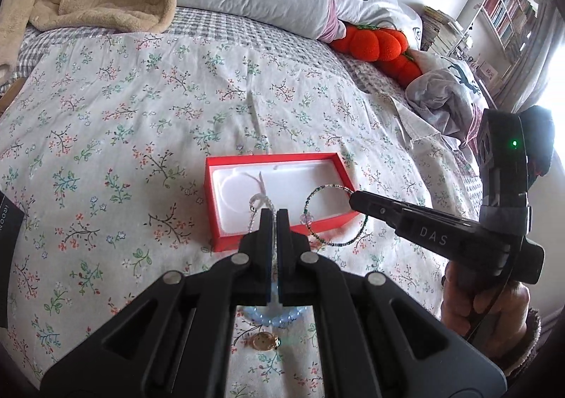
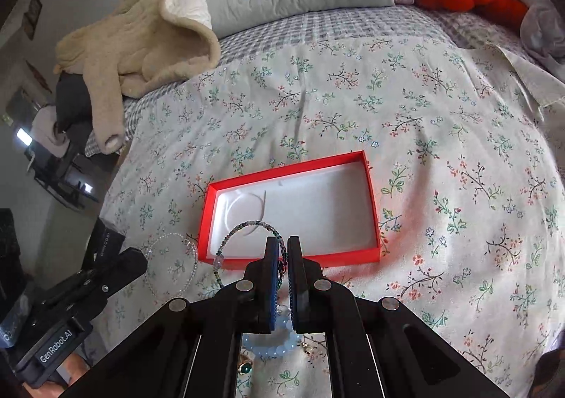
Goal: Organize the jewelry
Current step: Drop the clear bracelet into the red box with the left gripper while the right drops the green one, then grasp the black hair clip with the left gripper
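Two grippers, each clenched on a strand: left gripper (image 1: 274,218) pinches the clear bead bracelet (image 2: 172,262), right gripper (image 2: 282,248) the green bead necklace (image 1: 319,207), at the red box (image 2: 370,182).

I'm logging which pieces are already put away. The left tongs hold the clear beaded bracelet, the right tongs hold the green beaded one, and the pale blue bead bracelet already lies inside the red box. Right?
Not quite: the pale blue bead bracelet is not in the red box; the right wrist view shows it on the floral bedspread, under the right tongs. The rest holds: the left tongs grip the clear beaded bracelet, the right the green beaded bracelet.
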`<state>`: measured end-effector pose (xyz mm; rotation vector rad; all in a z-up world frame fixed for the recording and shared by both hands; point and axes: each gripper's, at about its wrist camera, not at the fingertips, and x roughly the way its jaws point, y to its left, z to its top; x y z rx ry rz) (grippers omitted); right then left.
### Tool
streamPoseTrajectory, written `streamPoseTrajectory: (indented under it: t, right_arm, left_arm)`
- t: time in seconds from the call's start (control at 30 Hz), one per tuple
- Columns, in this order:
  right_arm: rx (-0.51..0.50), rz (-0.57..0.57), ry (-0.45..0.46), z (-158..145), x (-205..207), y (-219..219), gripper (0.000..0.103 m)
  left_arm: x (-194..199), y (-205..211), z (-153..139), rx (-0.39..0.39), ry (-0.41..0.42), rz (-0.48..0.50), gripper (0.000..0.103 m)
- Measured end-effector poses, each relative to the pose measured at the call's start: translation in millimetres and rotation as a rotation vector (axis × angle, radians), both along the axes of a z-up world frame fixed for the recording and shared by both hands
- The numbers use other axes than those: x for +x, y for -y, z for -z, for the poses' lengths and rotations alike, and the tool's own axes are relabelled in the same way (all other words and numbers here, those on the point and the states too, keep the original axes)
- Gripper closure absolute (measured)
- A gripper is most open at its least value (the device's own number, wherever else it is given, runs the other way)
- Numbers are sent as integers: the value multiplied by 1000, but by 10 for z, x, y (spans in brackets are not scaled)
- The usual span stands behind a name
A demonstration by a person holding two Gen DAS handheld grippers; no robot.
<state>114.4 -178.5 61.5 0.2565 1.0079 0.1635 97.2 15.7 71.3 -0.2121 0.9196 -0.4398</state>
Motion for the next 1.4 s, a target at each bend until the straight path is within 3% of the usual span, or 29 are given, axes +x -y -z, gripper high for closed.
streamPoseTrajectory:
  t: [0.37, 0.77, 1.0, 1.03, 1.17, 1.4]
  right_arm:
    - [-20, 79, 7, 132, 254, 310, 98]
    - [-81, 68, -3, 319, 399, 230, 98]
    - [-66, 32, 16, 340, 409, 188, 96]
    - [-65, 24, 16, 326, 408, 183, 94]
    - [-92, -1, 21, 258, 362, 159, 91]
    - [-103, -33, 24, 151, 186, 143, 88]
  left_arm:
    - [400, 352, 205, -124, -30, 0, 101]
    - [592, 195, 520, 38, -70, -95, 101]
    - [593, 243, 527, 92, -52, -79, 100]
    - [584, 254, 517, 103, -47, -78, 96]
    - [509, 255, 448, 136, -19, -72, 60]
    - [331, 181, 428, 207, -21, -68, 43]
